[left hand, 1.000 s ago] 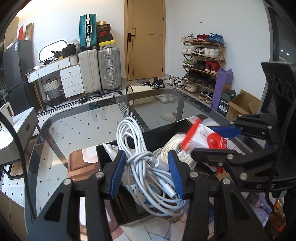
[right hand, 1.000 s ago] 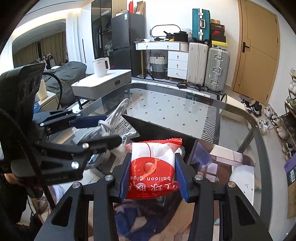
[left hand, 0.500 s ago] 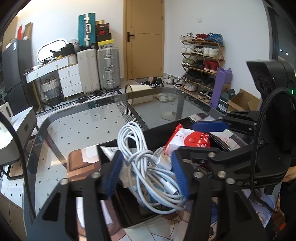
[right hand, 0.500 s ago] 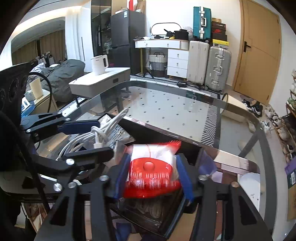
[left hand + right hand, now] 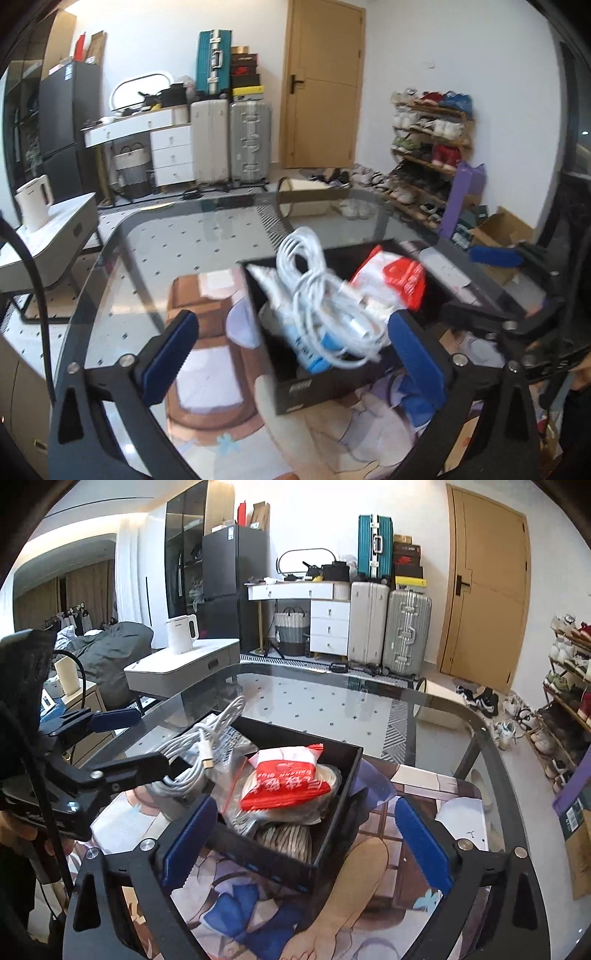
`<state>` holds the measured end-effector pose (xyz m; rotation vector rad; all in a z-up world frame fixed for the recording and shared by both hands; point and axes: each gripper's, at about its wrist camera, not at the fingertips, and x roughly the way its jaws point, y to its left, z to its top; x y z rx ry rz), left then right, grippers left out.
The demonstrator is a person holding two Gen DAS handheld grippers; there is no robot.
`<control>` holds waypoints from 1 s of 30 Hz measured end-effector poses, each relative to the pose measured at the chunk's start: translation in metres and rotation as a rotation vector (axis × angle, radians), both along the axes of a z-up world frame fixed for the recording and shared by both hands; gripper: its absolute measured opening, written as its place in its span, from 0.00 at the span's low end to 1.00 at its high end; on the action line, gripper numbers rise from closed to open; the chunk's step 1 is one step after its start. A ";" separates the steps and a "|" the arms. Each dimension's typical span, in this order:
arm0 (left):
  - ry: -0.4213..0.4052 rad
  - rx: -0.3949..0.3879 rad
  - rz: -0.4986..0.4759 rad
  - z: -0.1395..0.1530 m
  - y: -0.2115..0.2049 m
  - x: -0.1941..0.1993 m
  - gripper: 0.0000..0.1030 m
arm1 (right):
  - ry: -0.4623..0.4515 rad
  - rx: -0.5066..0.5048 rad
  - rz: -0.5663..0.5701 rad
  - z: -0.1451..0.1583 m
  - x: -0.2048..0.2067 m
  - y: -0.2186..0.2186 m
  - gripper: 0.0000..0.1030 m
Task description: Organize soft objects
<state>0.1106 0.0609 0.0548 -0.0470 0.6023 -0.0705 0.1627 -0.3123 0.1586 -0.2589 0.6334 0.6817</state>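
Two hand-held grippers hover at the near edge of a glass table [image 5: 369,701]. The left gripper [image 5: 291,347] has its blue-padded fingers spread wide and holds nothing. The right gripper [image 5: 306,834] is likewise spread wide and empty.

Just beyond them, a shallow black tray [image 5: 343,794] sits on a printed cartoon mat [image 5: 424,805] that covers the near part of the glass. Inside the tray, a coiled white cable [image 5: 321,295] lies on the left side, partly draped over the tray's edge. Beside it to the right, a red-and-white packet [image 5: 288,779] rests on top of clear plastic bags and a bundle of pale cord [image 5: 288,838].

Farther back, suitcases [image 5: 388,627] stand against the wall beside a wooden door [image 5: 487,590].
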 end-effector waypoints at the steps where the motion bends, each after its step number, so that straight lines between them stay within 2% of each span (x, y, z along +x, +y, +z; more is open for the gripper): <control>1: 0.003 0.003 0.012 -0.004 0.001 -0.002 1.00 | -0.005 0.002 0.000 0.000 -0.004 0.000 0.97; 4: -0.010 -0.023 0.017 -0.013 0.003 -0.010 1.00 | -0.007 0.020 0.004 -0.004 -0.013 -0.002 0.98; 9: -0.054 0.004 0.050 -0.025 0.000 -0.021 1.00 | -0.027 0.049 0.003 -0.012 -0.025 -0.003 0.99; 16: -0.118 0.000 0.114 -0.022 0.007 -0.031 1.00 | -0.060 0.110 0.005 -0.013 -0.034 -0.009 0.99; 24: -0.122 -0.011 0.132 -0.021 0.010 -0.032 1.00 | -0.086 0.102 -0.003 -0.020 -0.039 -0.007 0.99; 30: -0.119 -0.028 0.141 -0.023 0.012 -0.032 1.00 | -0.106 0.169 -0.013 -0.016 -0.043 -0.019 0.99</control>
